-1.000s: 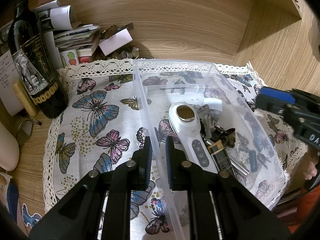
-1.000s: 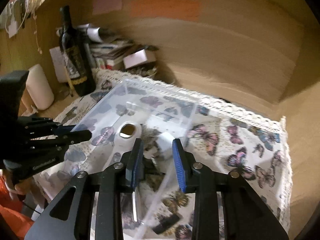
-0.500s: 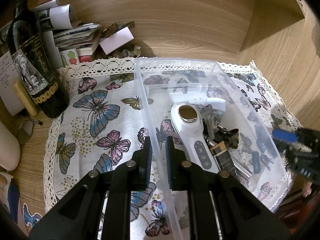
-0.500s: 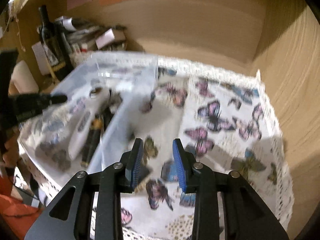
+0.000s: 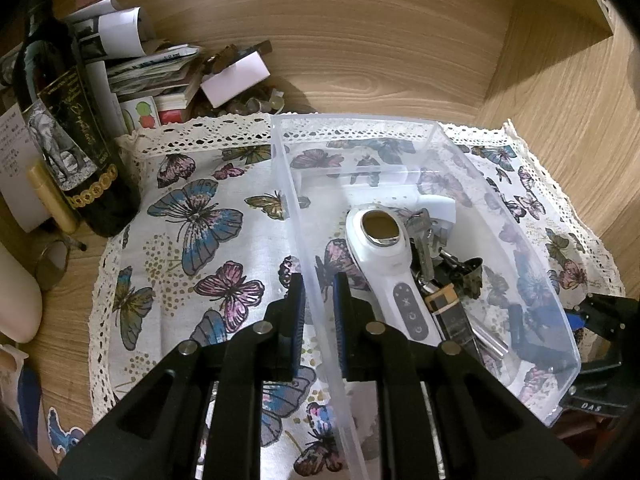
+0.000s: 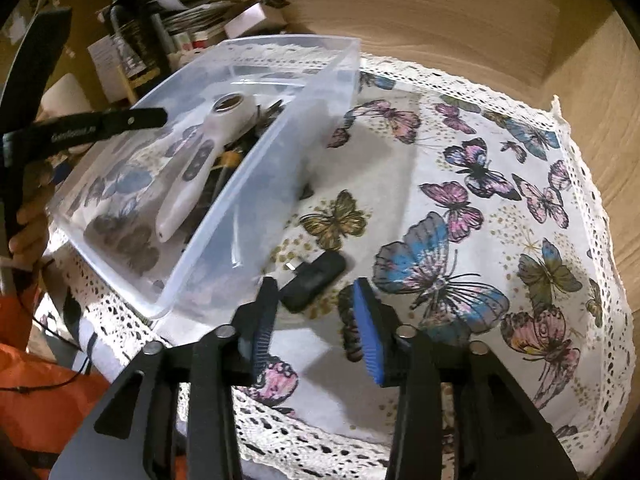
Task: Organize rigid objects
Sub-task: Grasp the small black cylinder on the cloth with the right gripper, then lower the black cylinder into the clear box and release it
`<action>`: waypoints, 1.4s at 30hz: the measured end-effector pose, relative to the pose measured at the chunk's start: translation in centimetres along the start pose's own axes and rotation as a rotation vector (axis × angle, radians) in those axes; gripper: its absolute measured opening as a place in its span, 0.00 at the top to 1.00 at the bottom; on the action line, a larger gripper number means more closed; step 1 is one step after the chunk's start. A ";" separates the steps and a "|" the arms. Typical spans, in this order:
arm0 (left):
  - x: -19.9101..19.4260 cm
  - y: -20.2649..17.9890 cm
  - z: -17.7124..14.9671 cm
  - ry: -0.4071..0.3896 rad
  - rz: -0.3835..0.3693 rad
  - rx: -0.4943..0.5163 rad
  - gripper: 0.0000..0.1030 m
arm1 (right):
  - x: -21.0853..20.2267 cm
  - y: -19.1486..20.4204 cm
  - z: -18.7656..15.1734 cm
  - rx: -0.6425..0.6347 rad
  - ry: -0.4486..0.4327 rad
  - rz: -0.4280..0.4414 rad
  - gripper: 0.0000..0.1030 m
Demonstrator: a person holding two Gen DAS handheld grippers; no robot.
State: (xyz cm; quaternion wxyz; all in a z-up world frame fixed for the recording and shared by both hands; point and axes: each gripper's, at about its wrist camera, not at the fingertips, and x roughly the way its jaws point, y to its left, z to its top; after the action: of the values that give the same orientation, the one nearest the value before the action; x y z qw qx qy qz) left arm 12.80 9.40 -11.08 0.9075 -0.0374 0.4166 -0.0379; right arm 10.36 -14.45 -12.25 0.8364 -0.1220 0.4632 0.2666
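Note:
A clear plastic bin (image 5: 288, 184) stands on a butterfly-print cloth (image 5: 192, 240). In it lie a white handheld device (image 5: 384, 268), keys (image 5: 426, 236) and other small dark items. My left gripper (image 5: 319, 308) is shut on the bin's left wall, one finger inside and one outside. In the right wrist view the bin (image 6: 256, 168) is at the left, and a small black adapter (image 6: 314, 280) lies on the cloth (image 6: 460, 208) just outside it. My right gripper (image 6: 316, 320) is open, its fingers on either side of the adapter's near end, just short of it.
A dark wine bottle (image 5: 68, 128), stacked papers and small clutter (image 5: 160, 68) stand at the back left against the wooden wall. A wooden side wall (image 5: 560, 120) closes the right. A white rounded container (image 5: 16, 296) sits at the far left.
My right gripper swung from over the bin to the cloth on its right side and came down over the black adapter. My left gripper kept its hold on the bin wall.

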 end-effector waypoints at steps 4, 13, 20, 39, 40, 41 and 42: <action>0.0 0.2 0.0 0.002 -0.003 -0.003 0.86 | 0.9 0.4 0.1 -0.012 0.007 -0.014 0.62; 0.0 0.2 0.0 0.002 -0.004 -0.002 0.86 | 1.6 -0.9 0.4 0.025 -0.020 -0.061 0.86; -0.1 0.1 0.0 0.001 -0.006 -0.003 0.86 | 0.4 -1.7 1.0 0.043 -0.076 -0.101 0.86; -0.4 0.3 -0.1 -0.007 -0.027 -0.007 0.86 | -4.4 0.8 7.0 -0.022 -0.280 -0.074 0.86; -0.4 0.3 -0.1 -0.008 -0.028 -0.008 0.86 | -4.3 1.2 7.2 -0.033 -0.281 -0.062 0.86; -0.4 0.3 -0.1 -0.008 -0.029 -0.008 0.86 | -4.2 1.6 7.4 -0.044 -0.279 -0.053 0.86; -0.4 0.3 -0.2 -0.008 -0.029 -0.008 0.86 | -3.9 2.1 7.7 -0.059 -0.275 -0.045 0.86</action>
State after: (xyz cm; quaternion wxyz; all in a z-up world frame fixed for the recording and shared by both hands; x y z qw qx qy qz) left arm 12.45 9.71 -10.92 0.9085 -0.0472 0.4124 -0.0493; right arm 13.00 -10.58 -4.76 0.8938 -0.1194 0.3333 0.2753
